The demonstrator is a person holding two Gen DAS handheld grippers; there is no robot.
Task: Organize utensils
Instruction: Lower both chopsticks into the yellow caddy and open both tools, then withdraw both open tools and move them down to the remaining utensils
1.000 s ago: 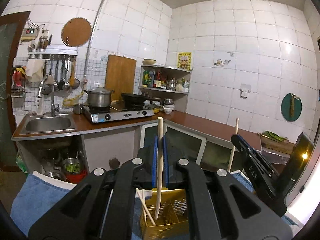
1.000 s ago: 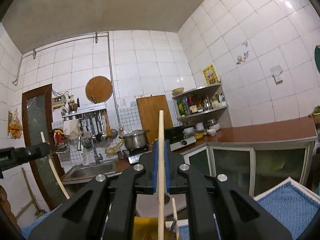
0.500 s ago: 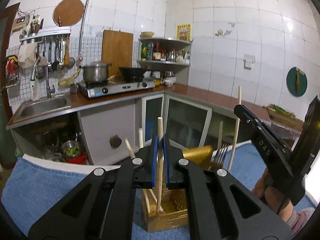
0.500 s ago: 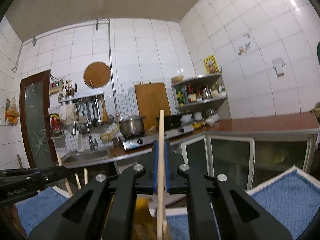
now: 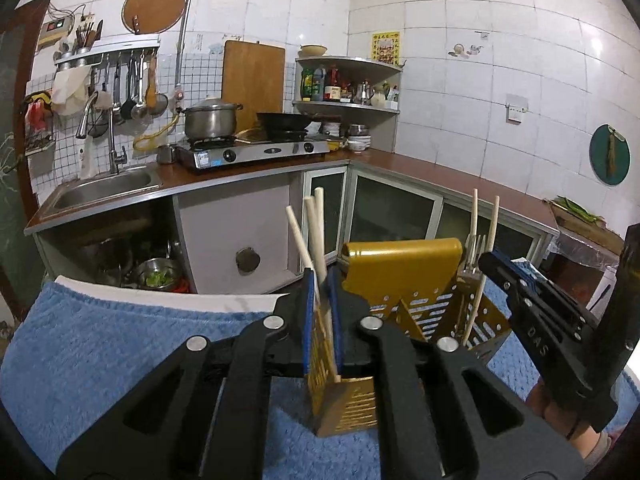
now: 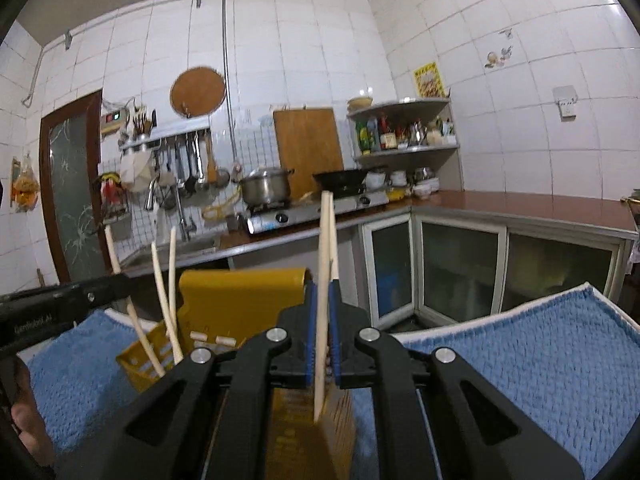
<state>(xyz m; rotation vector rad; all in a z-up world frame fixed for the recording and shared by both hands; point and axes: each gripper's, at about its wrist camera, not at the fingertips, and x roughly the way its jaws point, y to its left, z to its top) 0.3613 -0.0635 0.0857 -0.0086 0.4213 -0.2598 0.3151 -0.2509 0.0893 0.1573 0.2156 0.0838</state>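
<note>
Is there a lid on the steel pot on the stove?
Yes, the steel pot on the stove wears a domed lid.

We've got the left gripper pointing fwd, blue pads pinched close together w/ a thin stick between. Right gripper same pose, pads nearly closed on a stick. Each gripper shows in the other's view: right one at far right, left one at far left. Bit of our hand visible low left.
</note>
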